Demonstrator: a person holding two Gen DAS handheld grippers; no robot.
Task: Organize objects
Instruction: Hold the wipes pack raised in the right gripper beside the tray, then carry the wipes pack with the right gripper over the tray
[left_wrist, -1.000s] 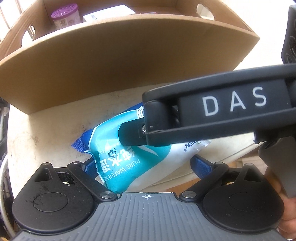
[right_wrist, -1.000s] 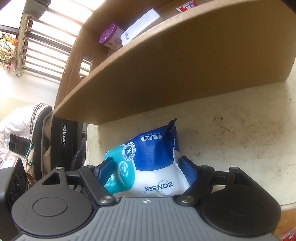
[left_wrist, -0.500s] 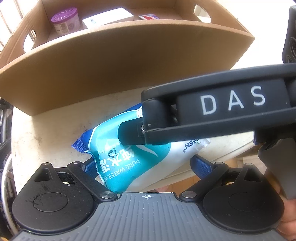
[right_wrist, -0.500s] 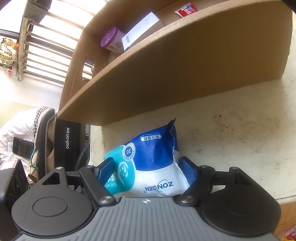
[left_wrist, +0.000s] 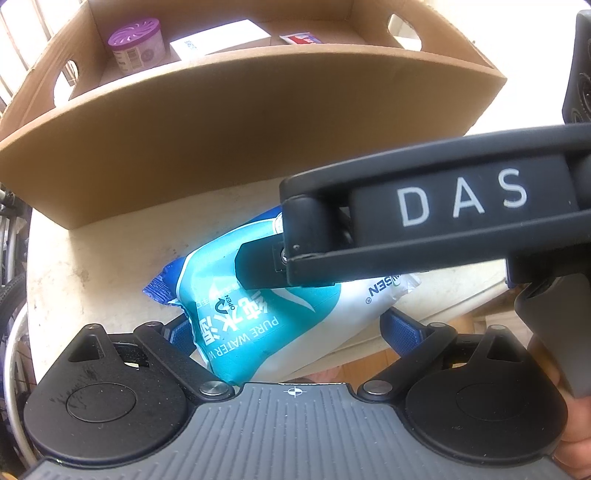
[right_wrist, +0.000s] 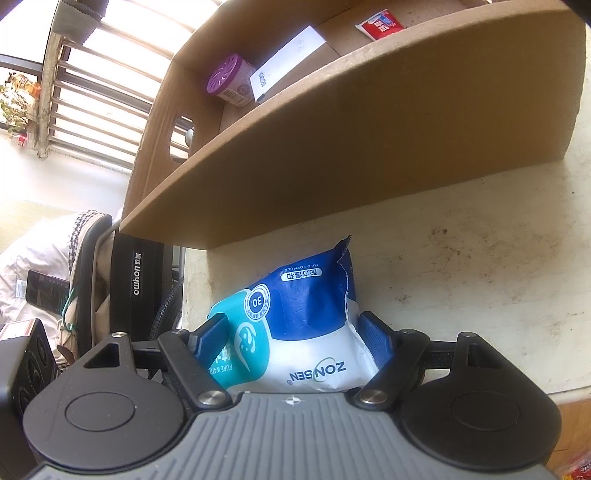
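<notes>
On stained table, crinkled wipes pack, cardboard box

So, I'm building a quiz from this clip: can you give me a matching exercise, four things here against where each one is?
Things:
1. wet wipes pack
2. purple-lidded jar
3. red sachet
4. cardboard box

Places:
A. in the box, at its far side
B. between the right gripper's blue fingers, on the table
C. standing on the pale table, behind the pack
D. in a corner of the box, beside a white carton

Pairs: 1-B, 2-D, 3-A, 4-C
</notes>
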